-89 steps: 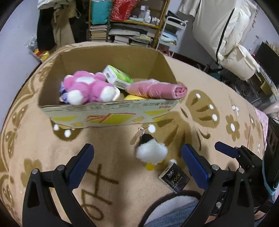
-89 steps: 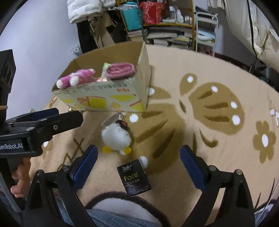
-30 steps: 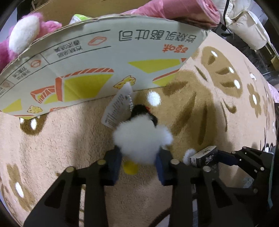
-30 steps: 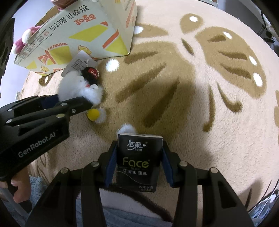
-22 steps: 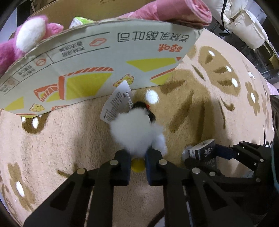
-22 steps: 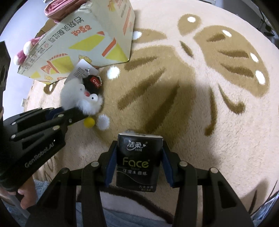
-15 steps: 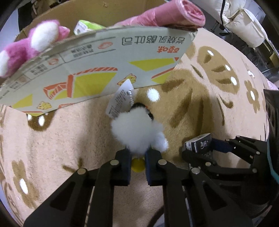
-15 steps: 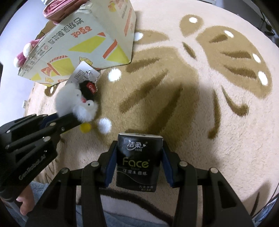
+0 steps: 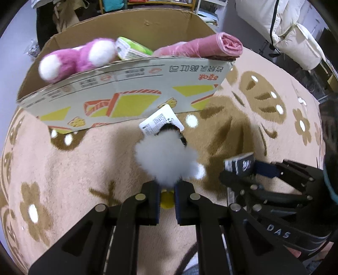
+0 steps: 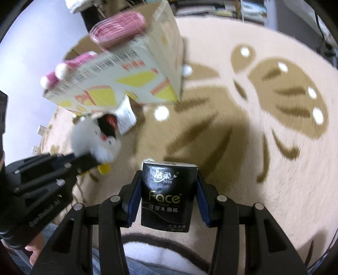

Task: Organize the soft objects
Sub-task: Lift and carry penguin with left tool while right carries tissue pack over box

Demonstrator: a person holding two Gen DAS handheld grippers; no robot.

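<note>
My left gripper [image 9: 165, 193] is shut on a white fluffy plush penguin [image 9: 165, 158] with a paper tag, held above the rug just short of the cardboard box [image 9: 131, 101]. The penguin also shows in the right wrist view [image 10: 95, 139]. My right gripper [image 10: 169, 190] is shut on a black "Face" tissue pack [image 10: 168, 196], lifted off the rug; the pack also shows in the left wrist view [image 9: 239, 165]. The box [image 10: 118, 82] holds a pink plush toy [image 9: 78, 58], a green tissue pack [image 9: 133, 50] and a pink bag roll [image 9: 202, 46].
A beige rug with brown flower patterns [image 10: 274, 95] covers the floor. Bookshelves and clothes stand behind the box [image 9: 147, 4]. A white padded coat [image 9: 295, 42] hangs at the back right. My knee and a grey slipper lie below the right gripper [image 10: 160, 258].
Both grippers closed on their objects and have lifted them off the rug, rising so the box interior comes into view. The penguin and tissue pack moved toward the box.
</note>
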